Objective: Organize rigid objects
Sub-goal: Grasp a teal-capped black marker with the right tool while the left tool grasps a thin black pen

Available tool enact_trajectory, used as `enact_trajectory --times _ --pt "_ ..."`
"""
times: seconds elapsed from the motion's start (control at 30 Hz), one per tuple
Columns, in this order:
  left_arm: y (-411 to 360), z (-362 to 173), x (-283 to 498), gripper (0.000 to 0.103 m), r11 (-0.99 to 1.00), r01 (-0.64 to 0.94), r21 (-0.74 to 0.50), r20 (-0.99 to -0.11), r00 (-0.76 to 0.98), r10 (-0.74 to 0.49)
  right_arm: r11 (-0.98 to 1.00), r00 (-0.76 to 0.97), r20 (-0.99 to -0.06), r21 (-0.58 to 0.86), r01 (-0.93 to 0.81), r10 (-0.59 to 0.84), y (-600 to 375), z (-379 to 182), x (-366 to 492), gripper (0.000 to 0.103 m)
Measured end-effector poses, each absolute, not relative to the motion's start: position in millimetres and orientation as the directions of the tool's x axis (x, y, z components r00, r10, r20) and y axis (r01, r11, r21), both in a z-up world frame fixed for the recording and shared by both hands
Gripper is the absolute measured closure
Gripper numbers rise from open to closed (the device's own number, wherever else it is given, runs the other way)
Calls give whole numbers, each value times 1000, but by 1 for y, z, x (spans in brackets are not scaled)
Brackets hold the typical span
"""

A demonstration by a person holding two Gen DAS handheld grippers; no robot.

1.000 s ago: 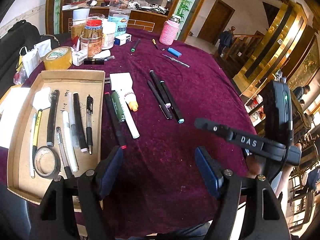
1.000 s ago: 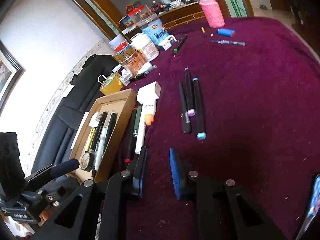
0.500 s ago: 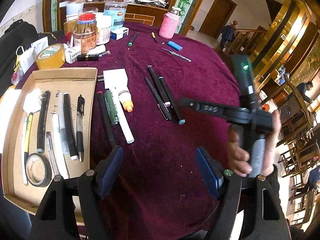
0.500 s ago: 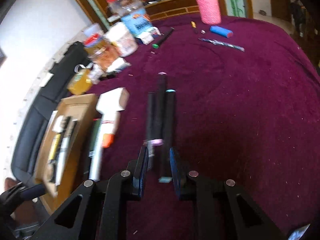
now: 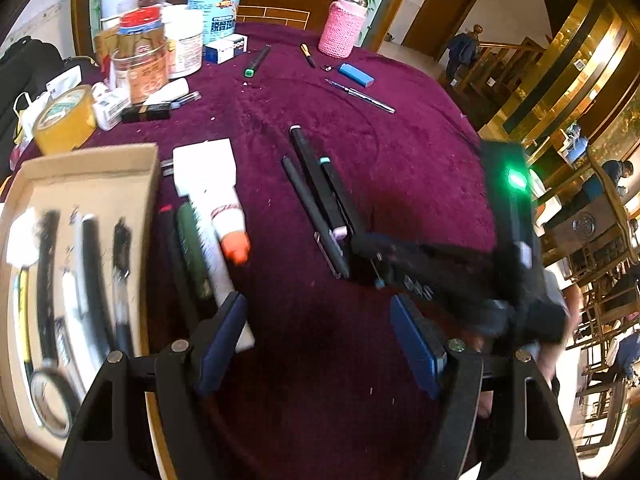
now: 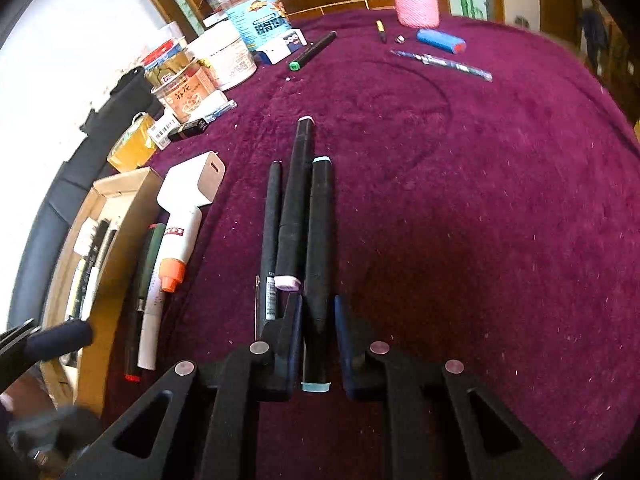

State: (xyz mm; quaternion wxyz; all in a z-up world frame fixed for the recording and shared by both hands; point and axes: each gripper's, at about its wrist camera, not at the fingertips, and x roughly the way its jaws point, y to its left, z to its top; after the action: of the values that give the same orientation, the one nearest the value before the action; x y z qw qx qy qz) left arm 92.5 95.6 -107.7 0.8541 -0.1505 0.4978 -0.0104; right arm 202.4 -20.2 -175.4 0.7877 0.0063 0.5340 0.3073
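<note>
1. The cardboard tray [image 5: 84, 168] sits at the table's left edge – inside it lie dark pens, a yellow pencil and a roll of black tape [image 5: 50, 402], all blurred.
2. Just right of the tray lie a green pen [image 6: 148, 264] and a white glue tube [image 6: 176, 236] with an orange cap and a red label too small to read.
3. Mid-table, three black markers lie side by side: a thin one [image 6: 270, 236], a pink-capped one [image 6: 296, 200] and a teal-capped marker [image 6: 320, 264].
4. The left gripper [image 5: 320, 344] hangs wide open above bare cloth, holding nothing.
5. The right gripper [image 6: 316, 340] is closing – the teal-capped marker lies between its blue pads; whether they press it yet, I cannot tell.
6. The table wears a plum velvet cloth [image 6: 480, 220]. Along its far edge stand jars with Chinese print, yellow tape [image 5: 64, 120], a pink knitted bottle cover [image 5: 344, 28] and a blue lighter [image 5: 356, 75].
7. Beyond the right edge: wooden stairs and gold-trimmed walls.
</note>
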Motion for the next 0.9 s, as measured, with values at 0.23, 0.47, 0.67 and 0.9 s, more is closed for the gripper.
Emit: enact_trajectory --times 0.23,0.47,0.67,0.9 --pt "82 -128 142 30 963 -117 -243 -887 429 -172 810 201 -811 460 -363 550 -55 -178 212 88" --pt "64 -156 172 41 975 -120 -189 -921 366 -133 817 217 -796 507 -274 566 -75 -179 223 88" --pt "62 -167 177 68 985 -127 -117 -938 339 -68 818 216 -796 506 -275 565 -74 -180 223 88" --pt "72 -166 145 88 985 -121 -125 -941 328 -80 821 215 -801 499 -276 559 -72 -182 223 88"
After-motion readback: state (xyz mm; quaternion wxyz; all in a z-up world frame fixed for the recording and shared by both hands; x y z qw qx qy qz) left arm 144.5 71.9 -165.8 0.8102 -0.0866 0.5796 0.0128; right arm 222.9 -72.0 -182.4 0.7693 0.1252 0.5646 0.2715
